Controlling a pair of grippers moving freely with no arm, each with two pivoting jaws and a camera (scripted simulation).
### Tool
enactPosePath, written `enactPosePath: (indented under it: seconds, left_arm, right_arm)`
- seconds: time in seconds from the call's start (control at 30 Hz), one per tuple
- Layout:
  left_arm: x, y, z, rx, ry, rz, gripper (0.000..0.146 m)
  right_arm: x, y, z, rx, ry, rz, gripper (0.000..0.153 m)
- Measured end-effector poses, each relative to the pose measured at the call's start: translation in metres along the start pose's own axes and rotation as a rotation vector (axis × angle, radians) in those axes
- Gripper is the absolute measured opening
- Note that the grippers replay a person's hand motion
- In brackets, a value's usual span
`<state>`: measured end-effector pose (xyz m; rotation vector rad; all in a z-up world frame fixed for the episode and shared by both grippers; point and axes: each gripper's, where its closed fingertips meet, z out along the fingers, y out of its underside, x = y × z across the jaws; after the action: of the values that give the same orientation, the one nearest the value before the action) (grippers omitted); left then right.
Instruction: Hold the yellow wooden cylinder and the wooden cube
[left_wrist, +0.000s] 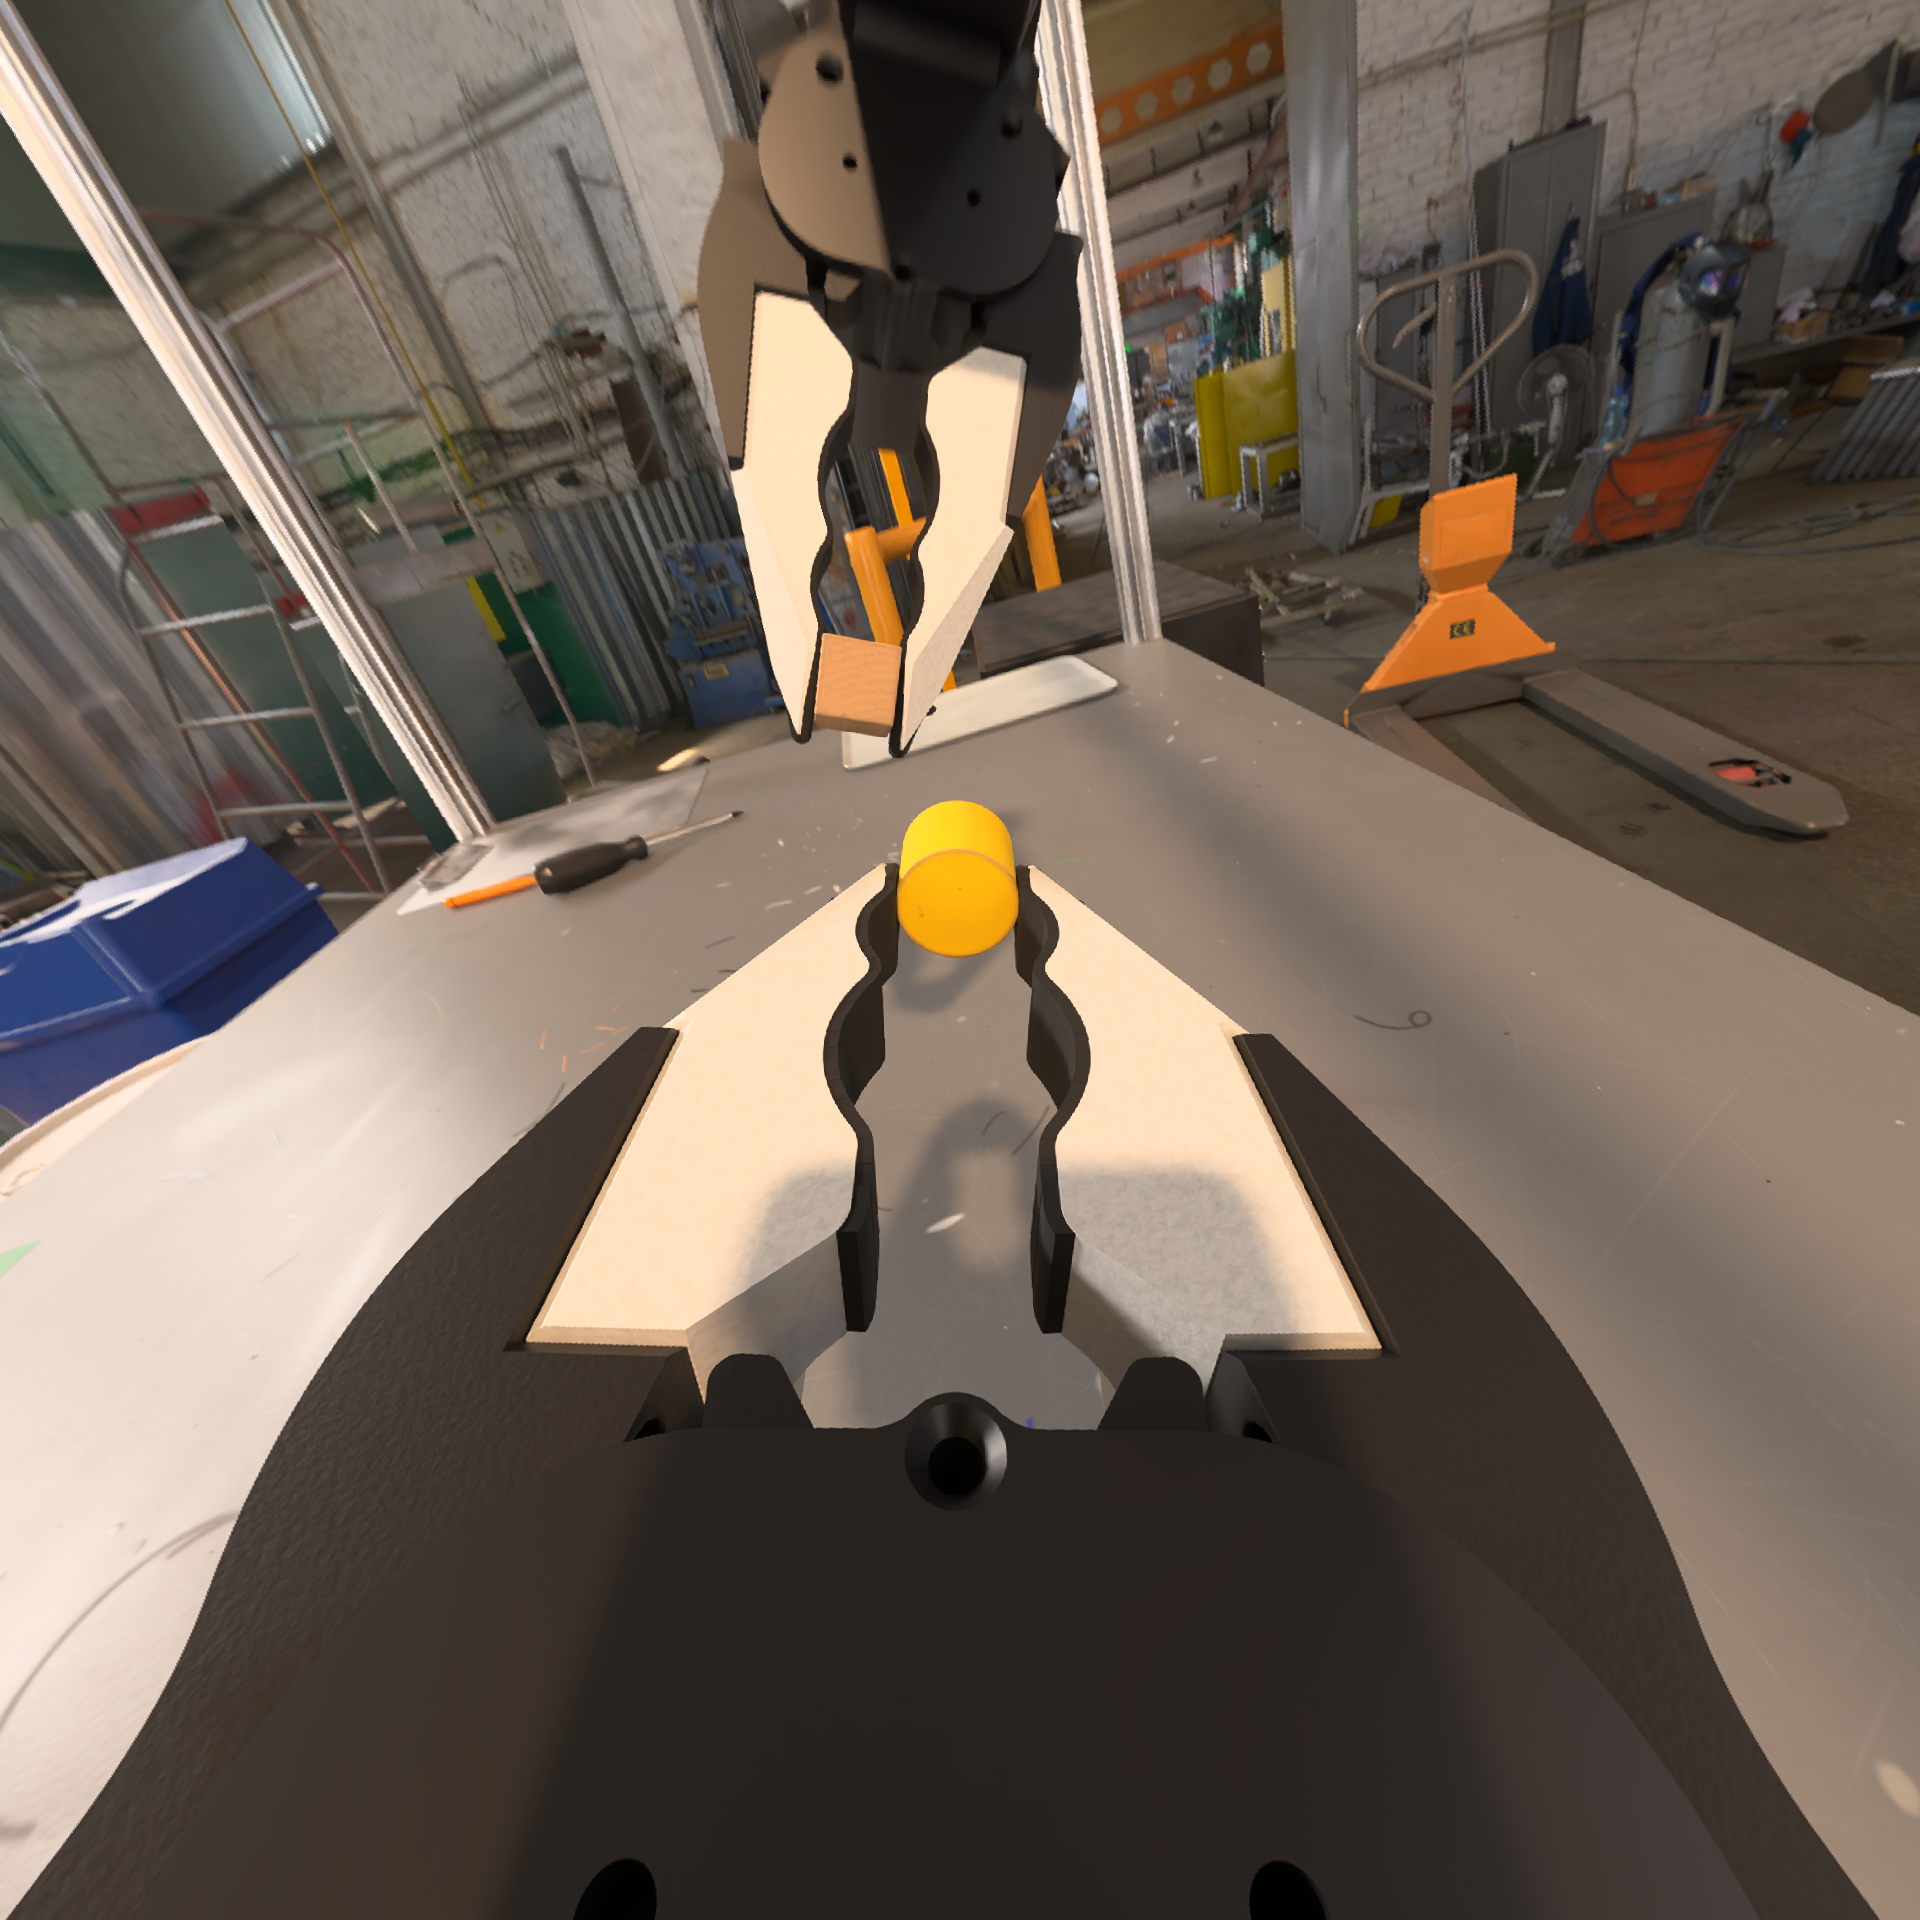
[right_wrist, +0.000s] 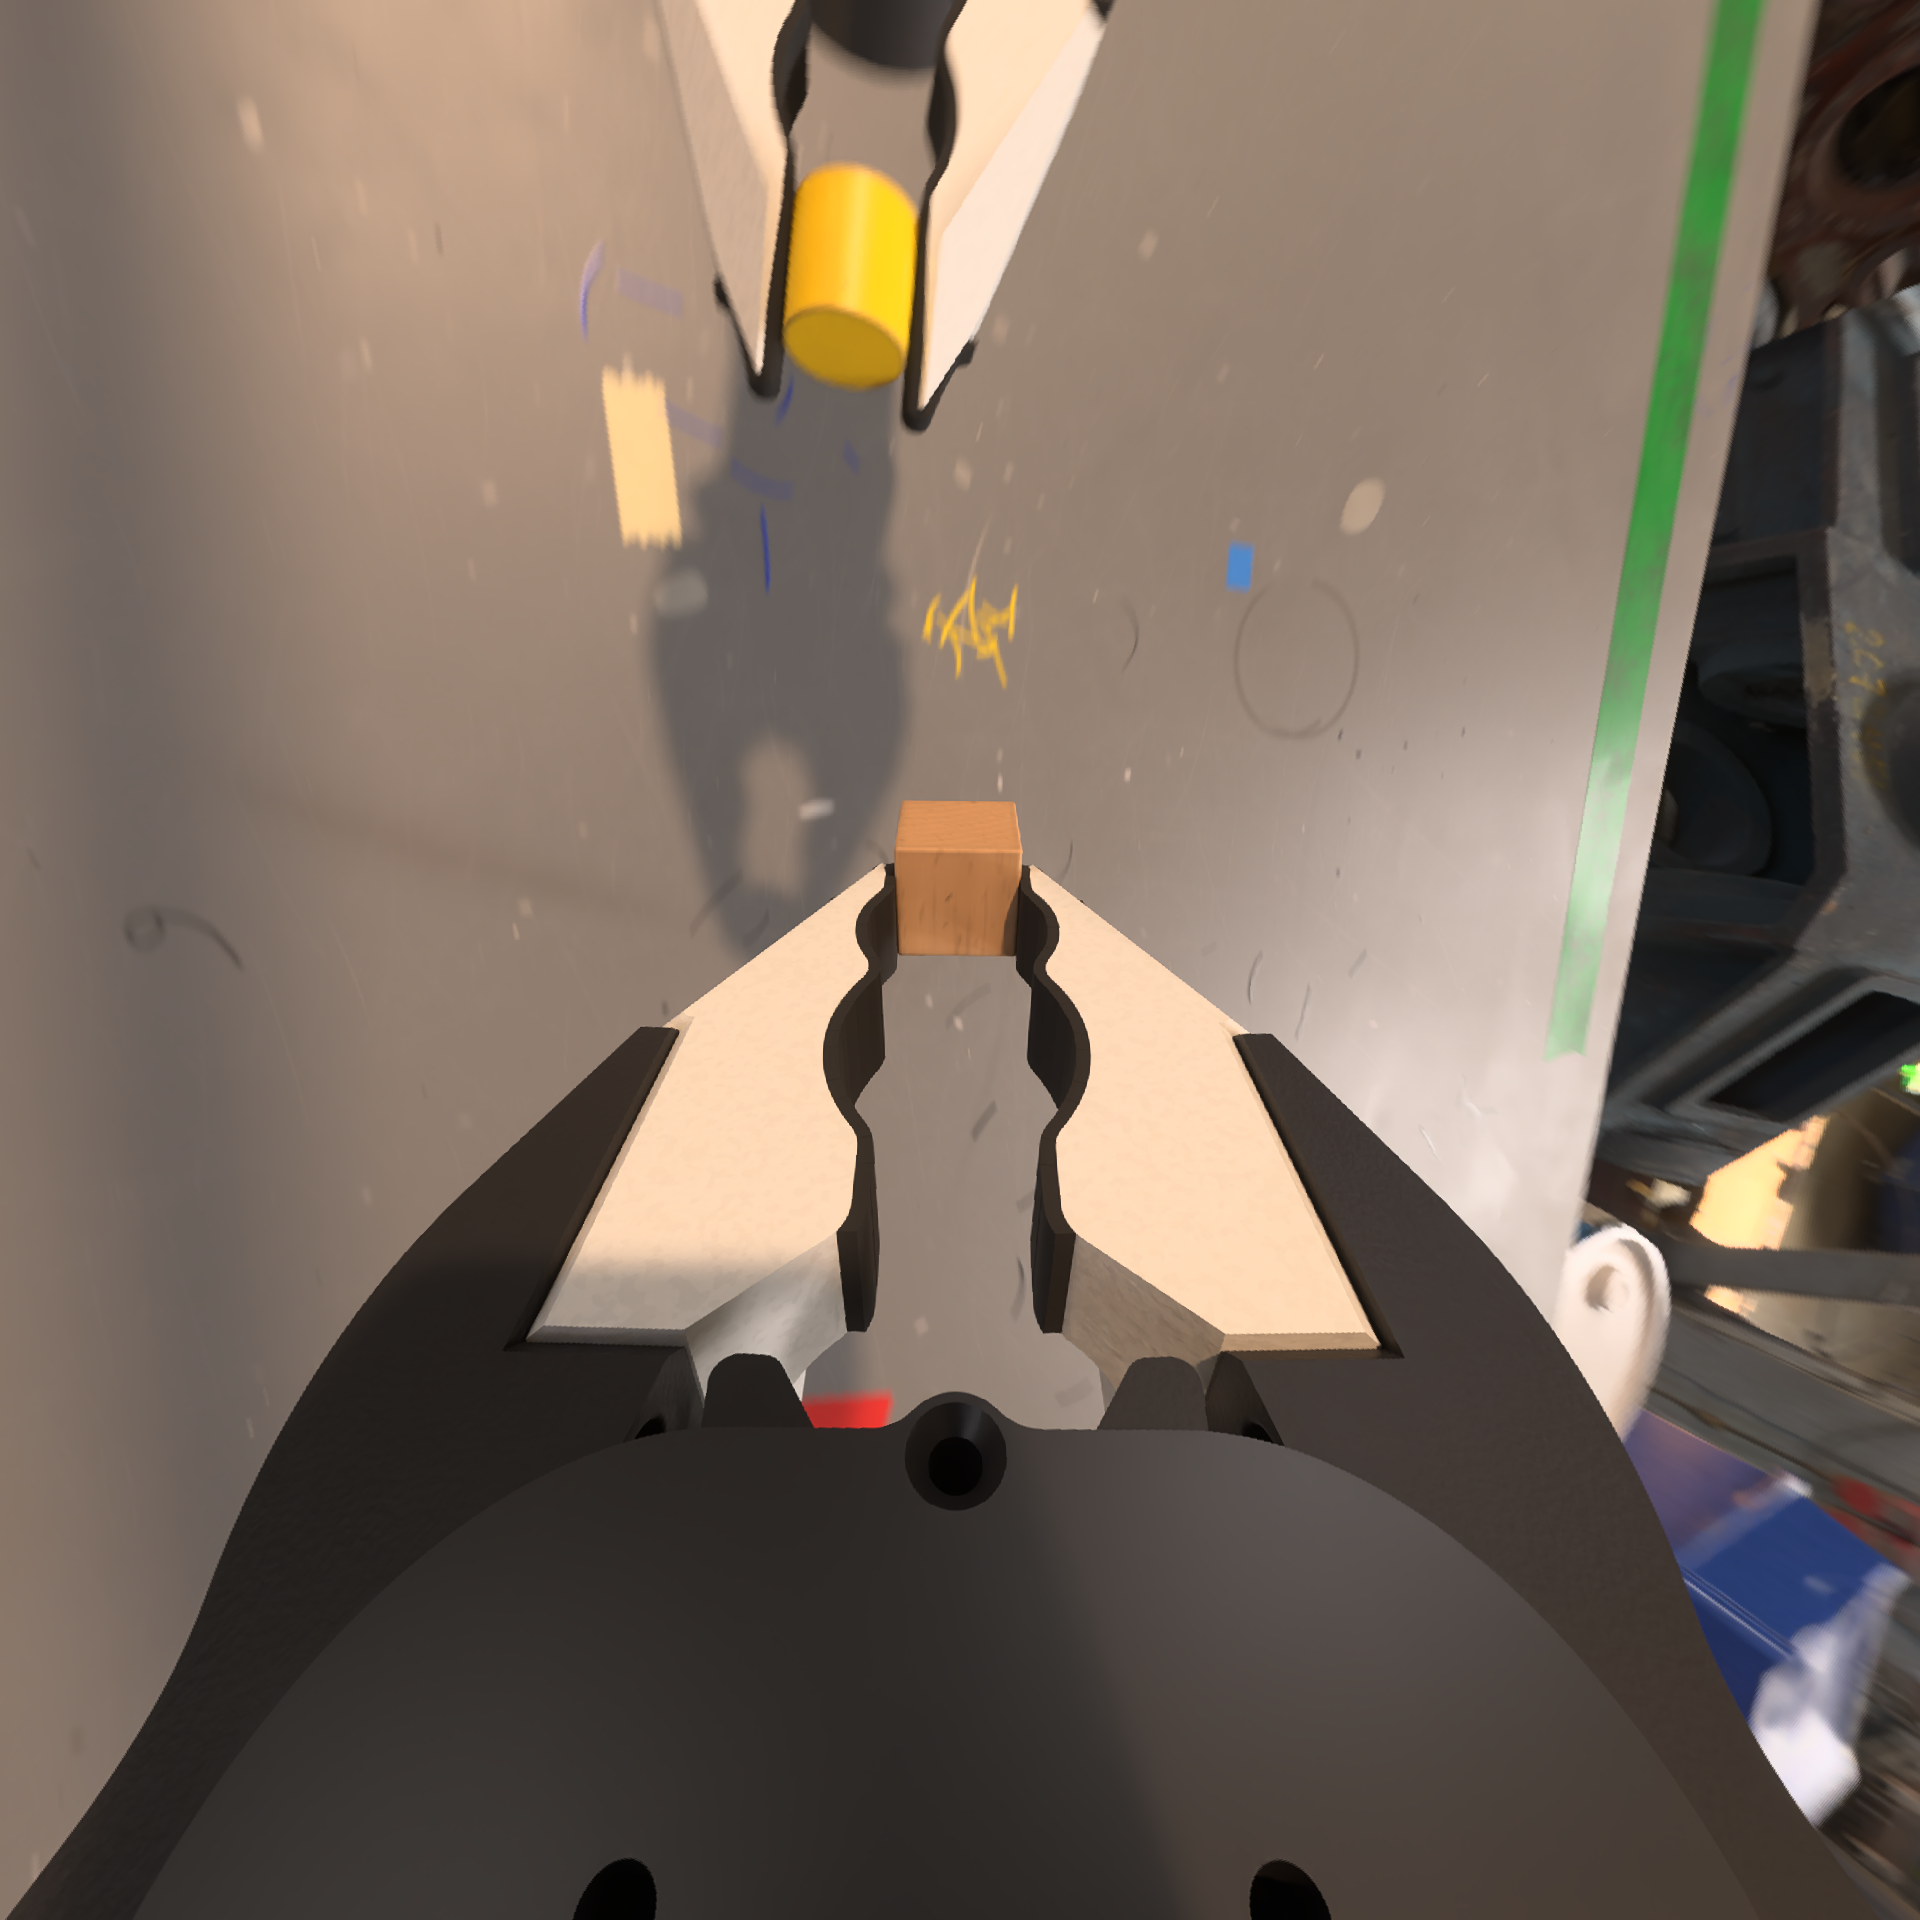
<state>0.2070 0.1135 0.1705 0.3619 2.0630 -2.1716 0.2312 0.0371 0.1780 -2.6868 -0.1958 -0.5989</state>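
Yellow wooden cylinder (left_wrist: 956, 881) and wooden cube (right_wrist: 956, 881): both gripped, above the grey table (left_wrist: 1351, 935).
Left gripper (left_wrist: 956, 883) pinches the cylinder; right gripper (right_wrist: 956, 883) clamps the cube. Next, I judge: steady holding.

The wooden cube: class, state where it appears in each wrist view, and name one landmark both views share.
Left wrist view: wooden cube upper centre, between the far right gripper's fingers.
Right wrist view: centre, at that gripper's own fingertips.
Shared landmark: the yellow cylinder.
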Motion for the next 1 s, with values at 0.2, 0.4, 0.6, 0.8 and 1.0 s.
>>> enactPosePath:
  seconds: [0.2,0.4,0.6,0.8,1.0]
  left_arm:
    - [-0.003,-0.011,-0.019,0.073,-0.007,0.016,0.021]
    - [-0.004,-0.008,-0.022,0.094,0.001,0.011,0.021]
    - [0.001,0.003,-0.014,0.025,0.023,0.017,0.021]
    - [0.003,0.003,-0.006,-0.024,0.01,0.042,0.021]
    - [0.003,-0.001,-0.005,-0.028,-0.002,0.047,0.021]
  right_arm:
    - [0.007,-0.026,-0.001,0.277,-0.042,0.188,0.021]
    - [0.006,-0.027,0.005,0.311,-0.031,0.197,0.021]
    - [-0.005,-0.008,0.014,0.075,0.015,0.047,0.021]
    - [-0.006,-0.001,0.006,-0.007,0.026,0.014,0.021]
    - [-0.005,-0.002,0.003,-0.006,0.02,0.079,0.021]
